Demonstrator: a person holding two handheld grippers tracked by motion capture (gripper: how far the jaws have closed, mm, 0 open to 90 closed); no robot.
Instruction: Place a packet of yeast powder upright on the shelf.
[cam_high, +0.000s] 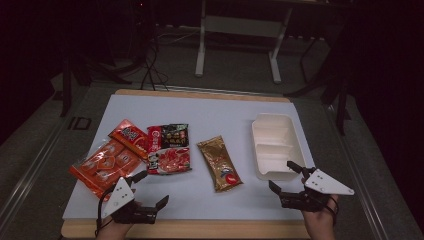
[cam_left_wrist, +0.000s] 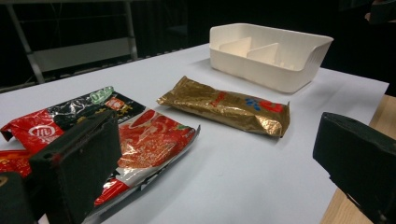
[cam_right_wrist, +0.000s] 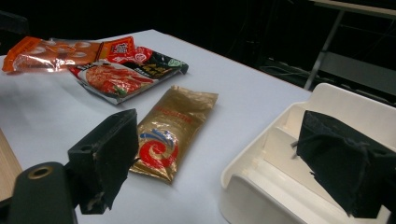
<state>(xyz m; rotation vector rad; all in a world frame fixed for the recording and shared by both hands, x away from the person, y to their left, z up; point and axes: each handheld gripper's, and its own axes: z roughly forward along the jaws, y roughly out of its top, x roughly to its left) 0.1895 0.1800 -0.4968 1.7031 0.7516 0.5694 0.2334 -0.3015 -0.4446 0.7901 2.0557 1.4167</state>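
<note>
A gold snack packet lies flat mid-table, also seen in the left gripper view and the right gripper view. Left of it lie a red and silver packet, a red and black packet and two orange packets. A white divided tray stands empty at the right. My left gripper hovers near the front edge, just in front of the red and silver packet, jaws open and empty. My right gripper is open at the tray's near end, holding nothing.
The white mat covers a wooden table whose bare edge runs along the front. A metal frame stands on the dark floor beyond the table. Bare mat lies between the gold packet and the tray.
</note>
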